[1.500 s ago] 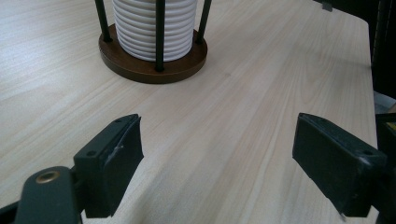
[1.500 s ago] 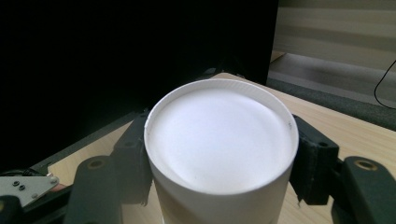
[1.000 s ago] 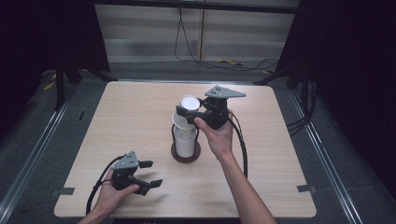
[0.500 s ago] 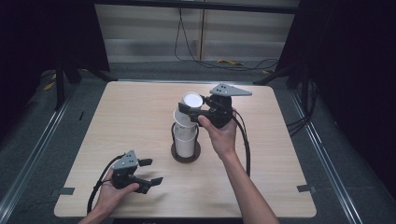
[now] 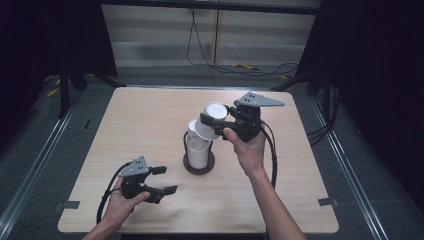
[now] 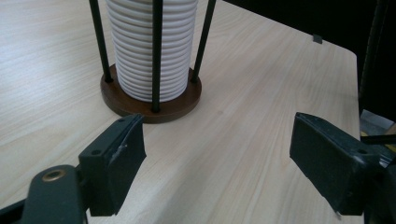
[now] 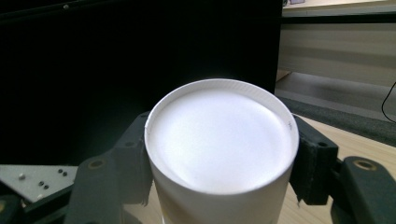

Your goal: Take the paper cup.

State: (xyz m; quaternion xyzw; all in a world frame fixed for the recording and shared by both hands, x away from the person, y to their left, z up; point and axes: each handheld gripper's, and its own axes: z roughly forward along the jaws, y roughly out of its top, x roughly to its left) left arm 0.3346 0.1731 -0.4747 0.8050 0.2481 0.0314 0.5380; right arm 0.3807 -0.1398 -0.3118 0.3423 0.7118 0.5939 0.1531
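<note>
Right claw (image 5: 216, 123) around tilted white cup (image 5: 212, 120)

2 black claws, left claw (image 5: 159, 180) and right claw (image 5: 212, 125), each with a grey 3-cornered plate and black cable; bare forearms, no sleeves.

cup (image 7: 222, 144): plain white
stack (image 6: 152, 44): white, ribbed with fine rings
base (image 6: 152, 100): dark brown
rods (image 6: 157, 51): black
counter (image 5: 150, 120): pale wood grain
hand-held gripper (image 5: 214, 126): black, grey plate

Pale wooden table (image 5: 150, 120) with a round brown stand (image 5: 198, 165) (white cup stack (image 5: 199, 150) inside).
</note>
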